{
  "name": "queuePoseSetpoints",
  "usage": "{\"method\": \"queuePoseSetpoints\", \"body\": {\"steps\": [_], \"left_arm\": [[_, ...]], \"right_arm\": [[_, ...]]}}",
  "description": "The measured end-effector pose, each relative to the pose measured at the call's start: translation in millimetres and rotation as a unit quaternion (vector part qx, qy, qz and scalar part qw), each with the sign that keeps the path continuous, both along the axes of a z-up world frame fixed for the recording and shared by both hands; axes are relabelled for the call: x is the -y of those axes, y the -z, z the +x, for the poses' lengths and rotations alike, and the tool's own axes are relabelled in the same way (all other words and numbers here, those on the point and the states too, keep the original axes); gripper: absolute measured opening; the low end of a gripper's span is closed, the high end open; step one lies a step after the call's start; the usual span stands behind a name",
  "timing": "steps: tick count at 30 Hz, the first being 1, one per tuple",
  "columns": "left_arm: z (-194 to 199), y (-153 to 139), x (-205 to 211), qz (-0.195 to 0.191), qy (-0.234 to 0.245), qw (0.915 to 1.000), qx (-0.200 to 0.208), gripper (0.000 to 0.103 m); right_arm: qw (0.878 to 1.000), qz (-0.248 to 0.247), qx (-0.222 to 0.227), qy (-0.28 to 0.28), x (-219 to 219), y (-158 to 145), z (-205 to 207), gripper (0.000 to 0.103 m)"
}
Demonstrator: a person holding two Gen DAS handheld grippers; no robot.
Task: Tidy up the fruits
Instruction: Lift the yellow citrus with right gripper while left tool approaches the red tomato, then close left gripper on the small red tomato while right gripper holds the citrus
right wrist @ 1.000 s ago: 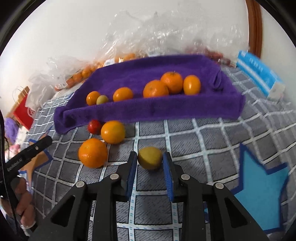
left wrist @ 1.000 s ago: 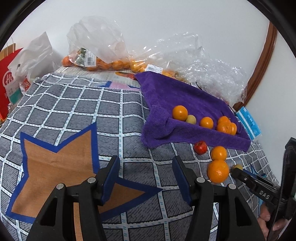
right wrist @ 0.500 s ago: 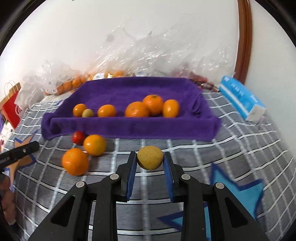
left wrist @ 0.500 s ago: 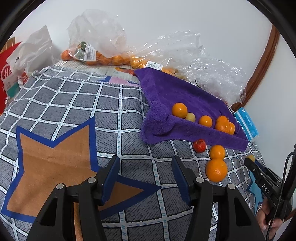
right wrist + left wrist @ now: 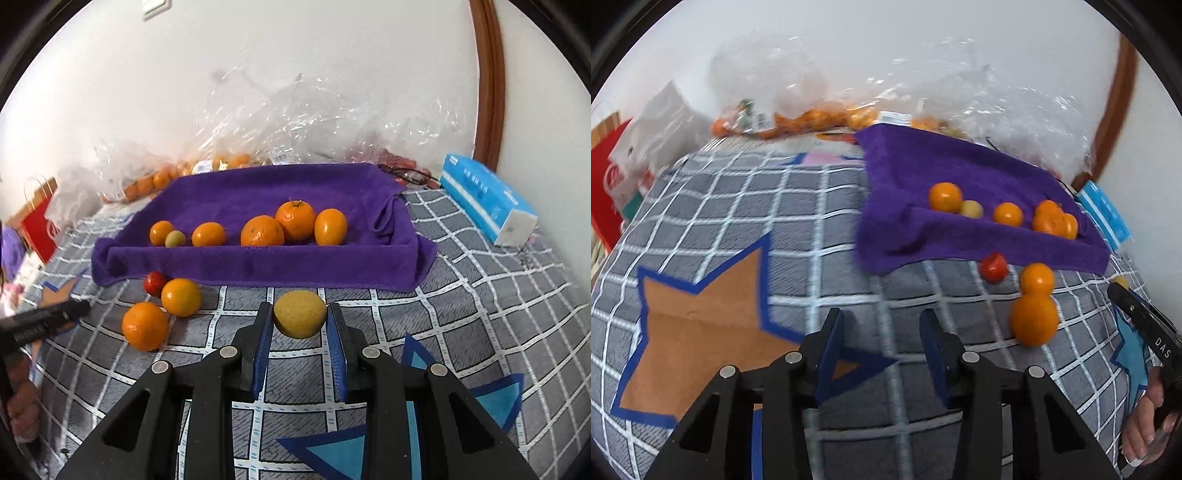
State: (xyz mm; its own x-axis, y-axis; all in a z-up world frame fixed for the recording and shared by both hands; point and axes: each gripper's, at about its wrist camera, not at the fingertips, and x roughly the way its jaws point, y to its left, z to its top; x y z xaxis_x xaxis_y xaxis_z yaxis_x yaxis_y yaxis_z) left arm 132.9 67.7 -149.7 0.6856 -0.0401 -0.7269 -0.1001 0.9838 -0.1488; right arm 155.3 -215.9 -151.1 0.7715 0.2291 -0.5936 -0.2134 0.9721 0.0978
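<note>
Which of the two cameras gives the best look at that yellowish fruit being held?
The right wrist view: the yellow fruit sits centered, clamped in the right gripper. The left wrist view shows only a sliver of it behind that gripper's tip.

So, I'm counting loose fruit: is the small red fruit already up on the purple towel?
No, the small red fruit sits on the checked cover just in front of the purple towel.

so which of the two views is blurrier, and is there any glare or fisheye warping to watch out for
The left wrist view is softer: motion smear on the checked blanket and the plastic bags. The right wrist view is sharp, with the yellow fruit crisp in the right gripper. Highlights glint on the bags in both. Both bend the grid lines and darken toward the corners.
</note>
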Motion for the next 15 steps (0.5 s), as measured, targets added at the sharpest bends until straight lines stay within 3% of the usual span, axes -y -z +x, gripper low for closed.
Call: {"method": "queuePoseSetpoints", "body": {"steps": [8, 15], "left_arm": [[32.7, -12.5, 41.0, -0.015, 0.084, 0.9963, -0.008, 0.039], [50.3, -11.2, 59.2, 0.000, 0.102, 0.9947, -0.010, 0.039]], "right_arm": [[1.000, 0.013, -0.015, 0.011, 4.4, 3.1, 4.1, 0.029], [1.000, 0.017, -0.018, 0.013, 7.8, 4.2, 5.0, 0.029]]}}
